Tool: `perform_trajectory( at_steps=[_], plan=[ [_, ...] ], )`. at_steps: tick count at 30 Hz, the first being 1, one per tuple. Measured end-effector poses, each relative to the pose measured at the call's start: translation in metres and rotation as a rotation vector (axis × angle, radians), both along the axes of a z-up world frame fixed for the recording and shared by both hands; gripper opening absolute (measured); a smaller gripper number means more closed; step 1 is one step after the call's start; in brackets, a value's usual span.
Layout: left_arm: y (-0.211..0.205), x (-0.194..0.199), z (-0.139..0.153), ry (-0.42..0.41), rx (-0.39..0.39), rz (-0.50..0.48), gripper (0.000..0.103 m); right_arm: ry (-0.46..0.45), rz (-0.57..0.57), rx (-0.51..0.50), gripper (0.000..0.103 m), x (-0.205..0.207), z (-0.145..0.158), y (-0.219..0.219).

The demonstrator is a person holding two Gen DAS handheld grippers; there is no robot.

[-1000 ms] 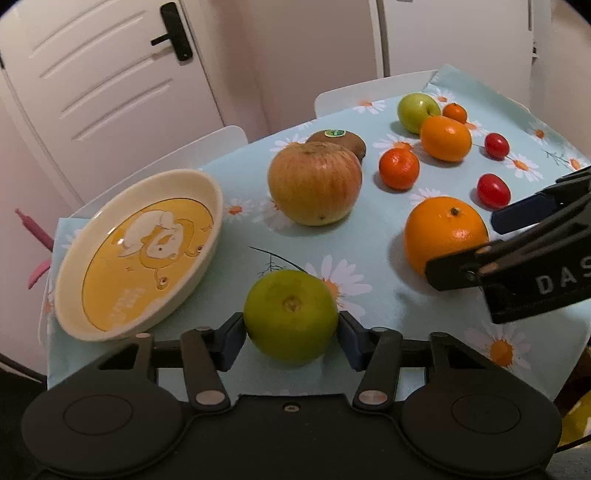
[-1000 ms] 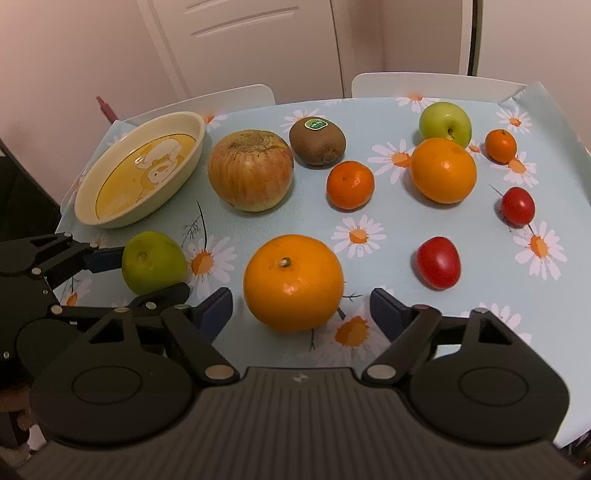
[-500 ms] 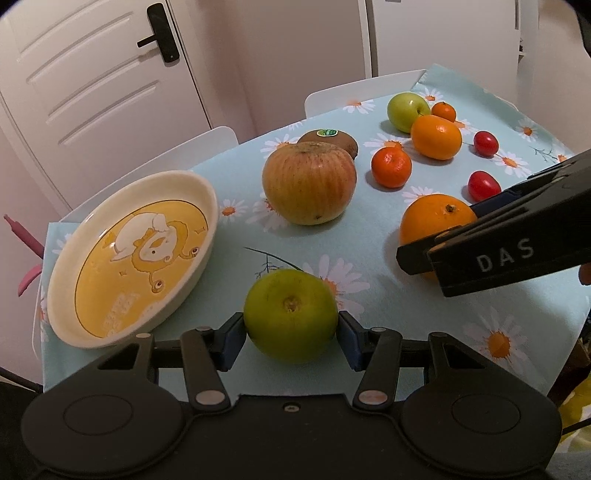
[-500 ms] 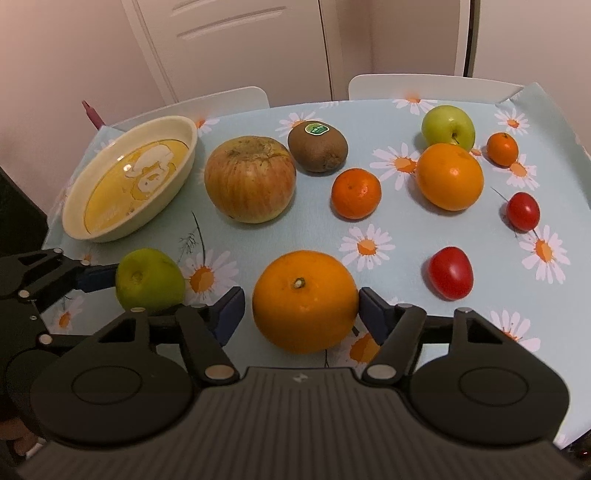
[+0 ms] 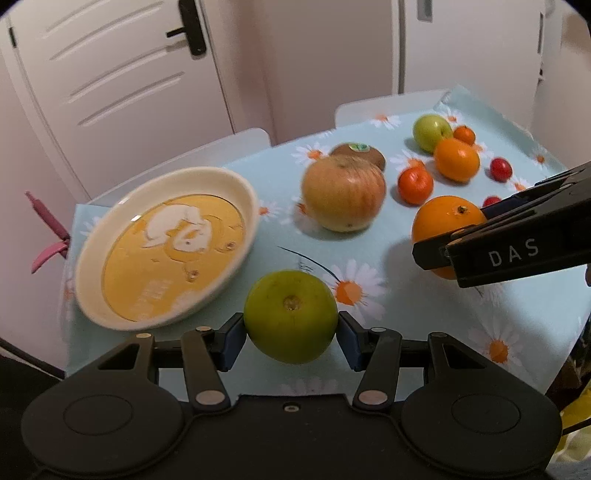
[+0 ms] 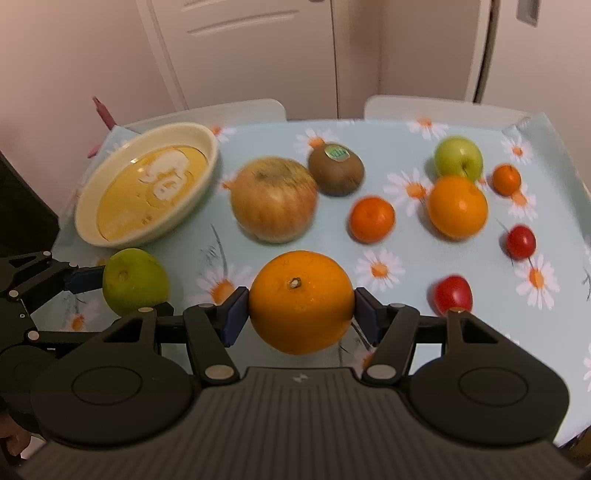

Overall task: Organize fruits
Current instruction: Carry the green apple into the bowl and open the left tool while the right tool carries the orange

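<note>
I am working in a home, most likely a dining or kitchen corner. A table is wearing a pale blue tablecloth [image 6: 258, 136] printed with daisies. White chair backs [image 6: 436, 107] are standing against its far edge. Behind them a white panelled door [image 5: 110, 85] with a black lever handle [image 5: 188, 27] is showing beside plain pinkish walls. A cream ceramic dish [image 5: 236, 192] with a yellow cartoon picture inside is sitting near the table's left edge, and loose household fruit is lying across the cloth.
</note>
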State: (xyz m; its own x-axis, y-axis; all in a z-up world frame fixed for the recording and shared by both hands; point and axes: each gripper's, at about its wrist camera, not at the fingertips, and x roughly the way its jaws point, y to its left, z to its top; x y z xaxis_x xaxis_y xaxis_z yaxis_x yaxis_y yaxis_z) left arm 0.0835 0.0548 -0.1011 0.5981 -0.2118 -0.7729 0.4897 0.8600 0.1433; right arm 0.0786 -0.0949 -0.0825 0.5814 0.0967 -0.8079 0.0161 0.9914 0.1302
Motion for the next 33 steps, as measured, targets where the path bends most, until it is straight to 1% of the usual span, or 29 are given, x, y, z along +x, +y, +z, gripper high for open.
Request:
perform_trajectory(
  at_steps=[8,11,17,21,26,33],
  plan=[
    [0.031,0.003,0.034,-0.053,-0.041,0.062,0.058,-0.063,0.041,-0.003,0.076,0.012,0.039,0.03],
    [0.048,0.009,0.046,-0.089,-0.047,0.095,0.058,-0.085,0.048,0.006,0.076,0.021,0.052,0.042],
    [0.079,0.034,0.061,-0.145,-0.052,0.175,0.058,-0.115,0.066,0.054,0.076,0.049,0.063,0.061],
    [0.091,0.056,0.064,-0.165,-0.064,0.226,0.058,-0.129,0.101,0.057,0.076,0.073,0.066,0.069],
    [0.092,0.082,0.063,-0.169,-0.078,0.277,0.058,-0.135,0.143,0.072,0.076,0.11,0.065,0.074],
    [0.084,0.12,0.046,-0.135,-0.053,0.328,0.058,-0.121,0.211,0.083,0.076,0.161,0.052,0.08]
  ],
)
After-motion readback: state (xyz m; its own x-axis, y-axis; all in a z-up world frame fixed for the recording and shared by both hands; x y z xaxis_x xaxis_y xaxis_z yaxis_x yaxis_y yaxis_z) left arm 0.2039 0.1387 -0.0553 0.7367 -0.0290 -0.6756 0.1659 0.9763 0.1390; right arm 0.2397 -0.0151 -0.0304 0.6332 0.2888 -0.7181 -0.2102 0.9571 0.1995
